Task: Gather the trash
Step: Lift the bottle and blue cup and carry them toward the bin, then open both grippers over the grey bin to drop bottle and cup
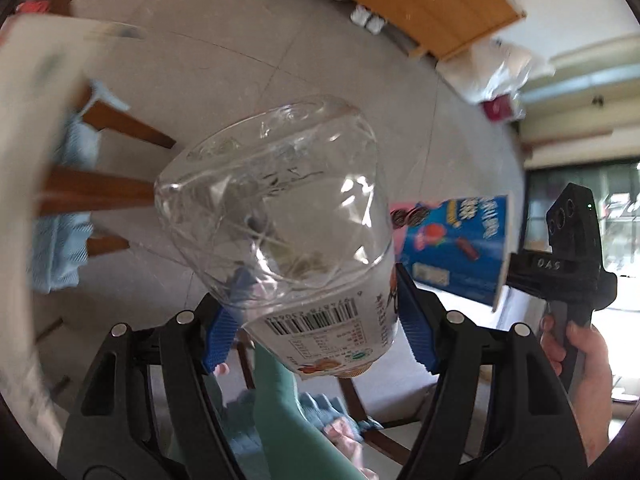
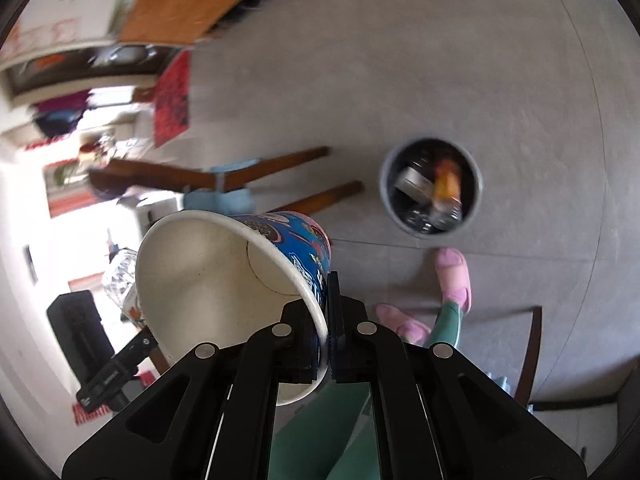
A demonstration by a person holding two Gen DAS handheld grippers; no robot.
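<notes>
My left gripper [image 1: 316, 316] stands wide, its blue pads clamped on a clear plastic bottle [image 1: 276, 204]. My right gripper [image 2: 330, 336] is pinched tight on the rim of a blue paper cup [image 2: 224, 276]

Home dining rm: tiled floor [image 2: 400, 60], wooden chair legs [image 2: 316, 200], slippers [image 2: 454, 276], waste bin [image 2: 430, 188].

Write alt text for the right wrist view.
The right claw pinches the rim of an empty blue paper cup, carried above a grey tile floor. A round trash bin holding discarded items stands ahead, with pink slippers nearby.
</notes>
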